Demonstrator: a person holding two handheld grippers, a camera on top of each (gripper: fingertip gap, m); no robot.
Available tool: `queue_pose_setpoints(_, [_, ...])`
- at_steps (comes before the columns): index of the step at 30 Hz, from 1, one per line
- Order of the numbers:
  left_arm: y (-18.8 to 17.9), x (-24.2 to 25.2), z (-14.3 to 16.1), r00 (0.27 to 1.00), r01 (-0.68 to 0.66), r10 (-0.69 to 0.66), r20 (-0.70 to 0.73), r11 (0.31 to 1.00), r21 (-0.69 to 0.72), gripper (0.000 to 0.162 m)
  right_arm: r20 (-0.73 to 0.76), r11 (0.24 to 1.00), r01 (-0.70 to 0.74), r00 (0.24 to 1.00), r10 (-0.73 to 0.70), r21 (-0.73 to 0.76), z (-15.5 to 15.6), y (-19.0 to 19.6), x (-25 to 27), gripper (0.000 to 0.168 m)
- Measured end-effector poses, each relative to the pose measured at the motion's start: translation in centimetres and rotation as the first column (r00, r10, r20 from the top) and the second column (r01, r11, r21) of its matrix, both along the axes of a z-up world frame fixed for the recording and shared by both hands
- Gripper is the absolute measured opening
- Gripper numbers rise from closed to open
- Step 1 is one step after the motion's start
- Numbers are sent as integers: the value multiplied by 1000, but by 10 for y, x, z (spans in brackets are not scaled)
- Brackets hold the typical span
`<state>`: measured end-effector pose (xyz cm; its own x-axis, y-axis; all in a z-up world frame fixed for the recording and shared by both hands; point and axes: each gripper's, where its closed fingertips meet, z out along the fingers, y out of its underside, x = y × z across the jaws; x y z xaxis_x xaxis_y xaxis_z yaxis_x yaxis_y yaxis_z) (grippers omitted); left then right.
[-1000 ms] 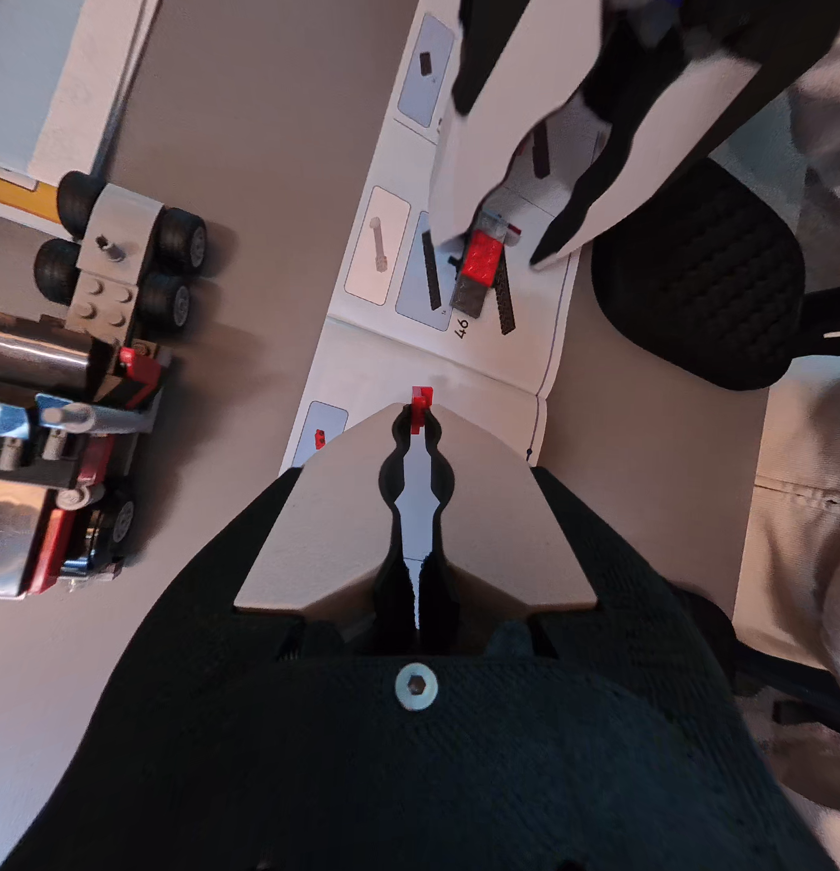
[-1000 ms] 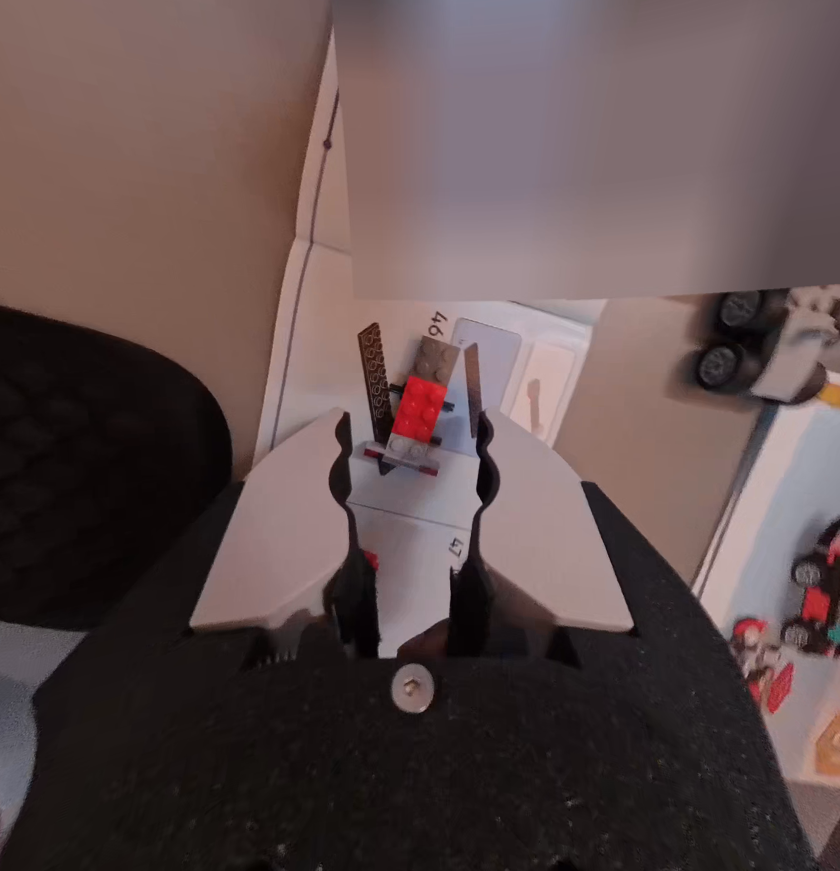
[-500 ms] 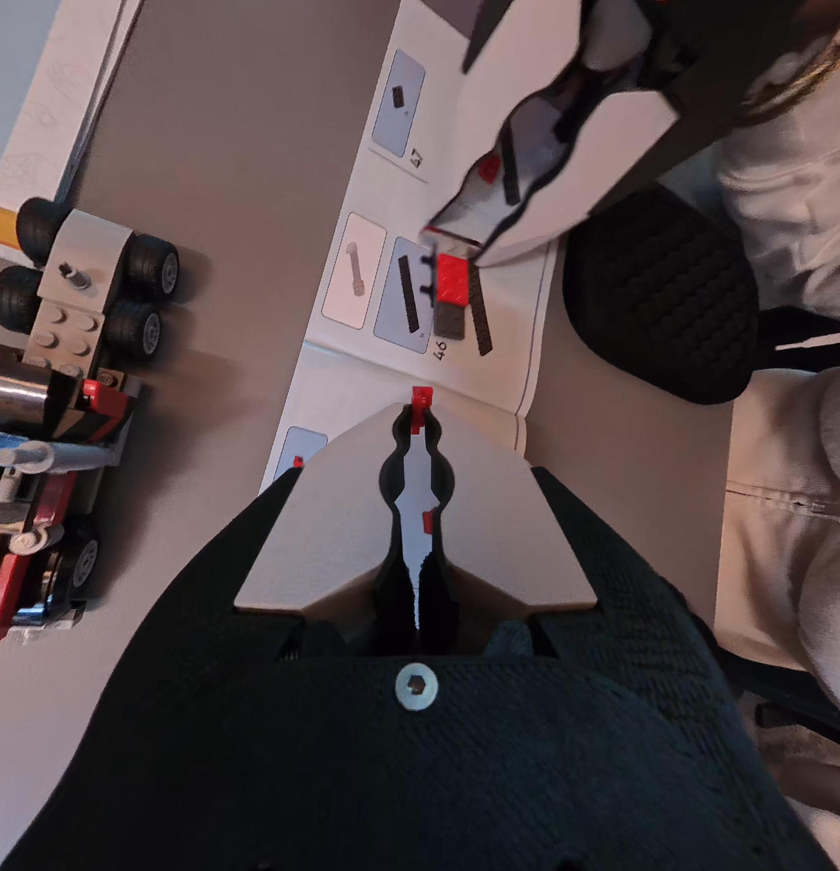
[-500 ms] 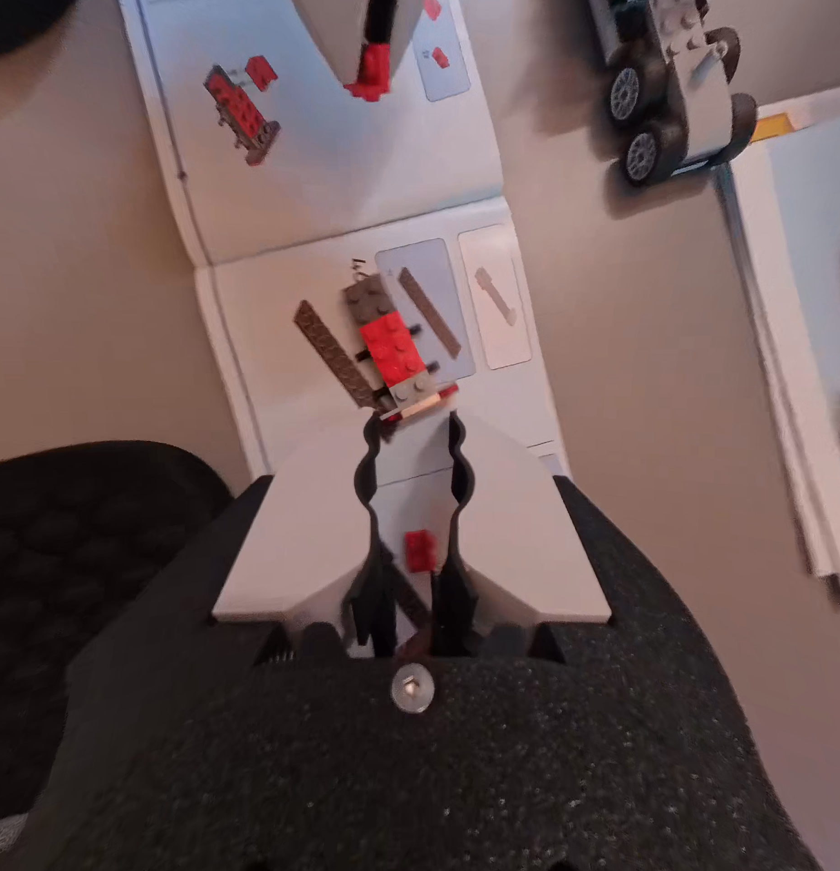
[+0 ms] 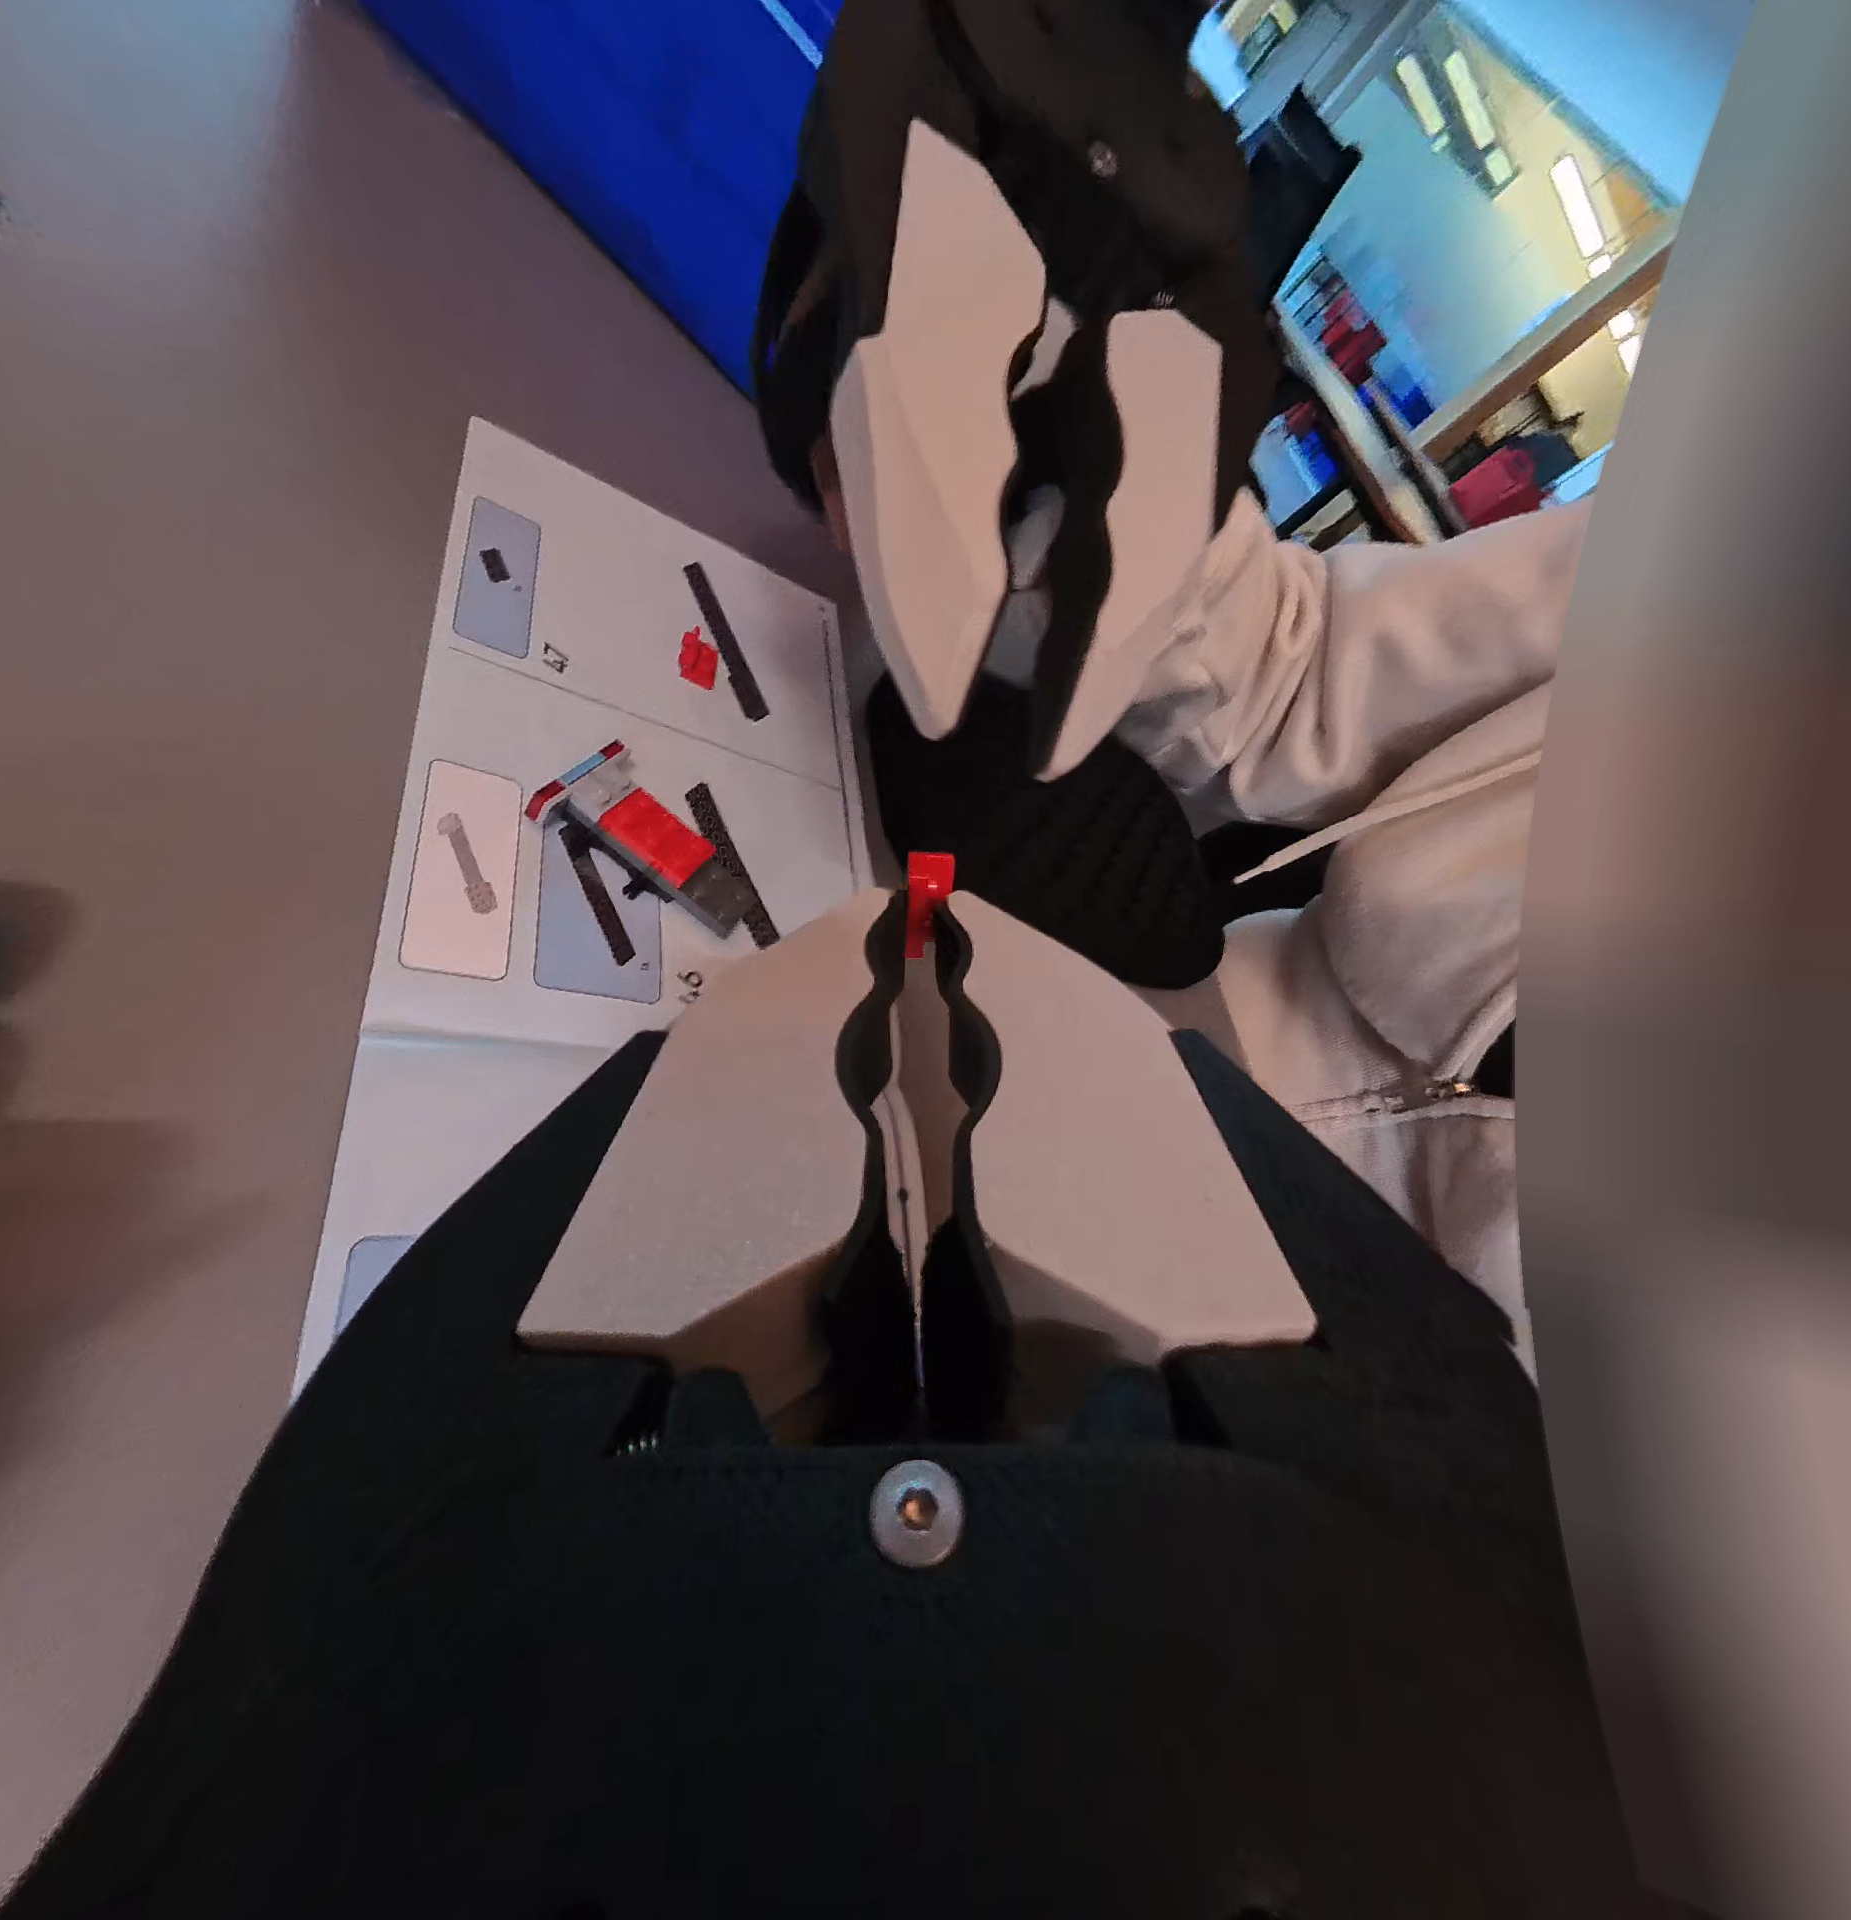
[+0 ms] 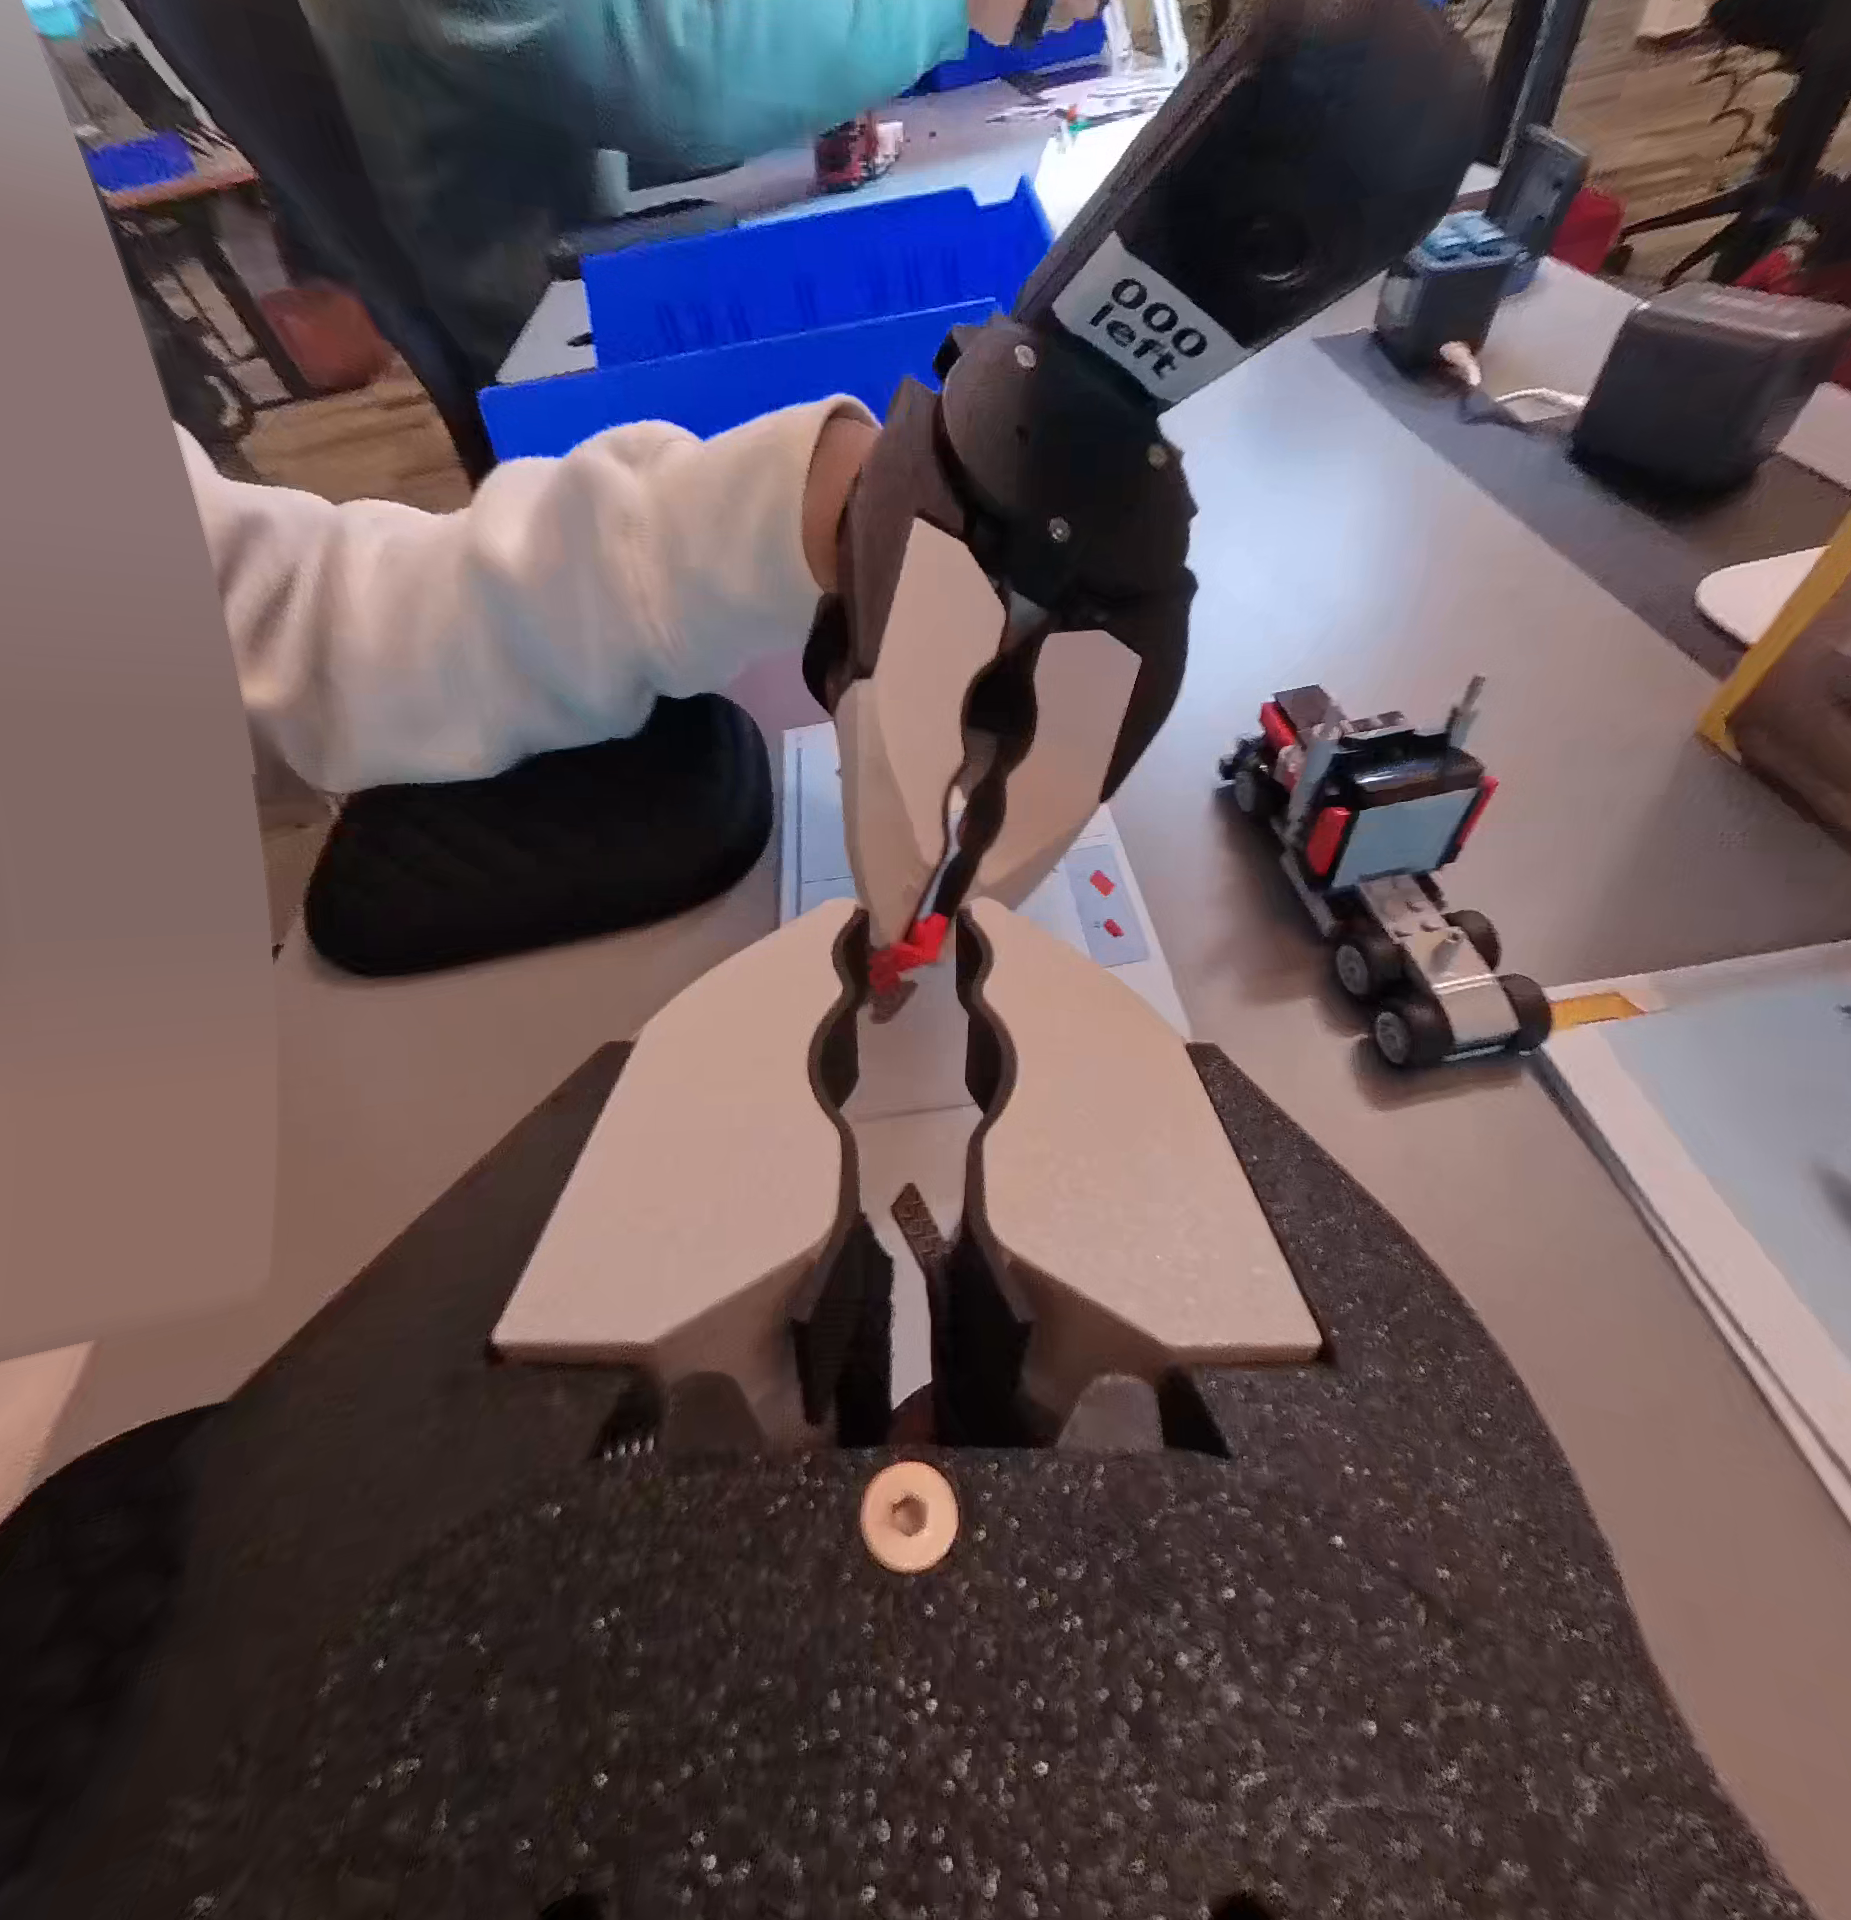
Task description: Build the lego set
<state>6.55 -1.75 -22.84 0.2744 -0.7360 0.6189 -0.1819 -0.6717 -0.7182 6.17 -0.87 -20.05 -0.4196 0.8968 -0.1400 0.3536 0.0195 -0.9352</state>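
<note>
While your left tongs (image 5: 926,914) pinch the red piece (image 5: 926,899) | right tongs (image 5: 999,743) spread, at 12 o'clock | sub-assembly (image 5: 651,836) on booklet (image 5: 630,665) at 10 o'clock, nearer left.

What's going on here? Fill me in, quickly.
A person is building a Lego set with two handheld grippers. The left gripper is shut on a small red Lego piece, lifted above the open instruction booklet. The right gripper hangs open and empty in front of it. A red and grey sub-assembly lies on the booklet, and a partly built Lego truck stands on the table.
</note>
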Motion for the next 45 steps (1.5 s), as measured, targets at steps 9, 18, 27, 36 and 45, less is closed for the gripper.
queue_pose_setpoints(9, [-3,7,-7,994,24,-20,-109,999,37,6,176,994,-18,984,36,-105,-18,-5,-4,14])
queue_pose_setpoints(18, [45,-11,44,909,-336,293,298,936,105,5,-43,934,309,946,-322,-181,13,34,-9,8])
queue_pose_setpoints(27, [56,-15,70,800,-482,392,454,870,100,5,-231,871,485,858,-458,76,43,42,-19,7])
queue_pose_setpoints(36, [60,-13,78,706,-502,435,559,864,-37,5,-341,678,601,799,-495,424,49,51,-19,7])
queue_pose_setpoints(45, [53,-4,76,758,-439,365,542,899,9,11,-316,728,580,813,-490,365,48,52,-7,4])
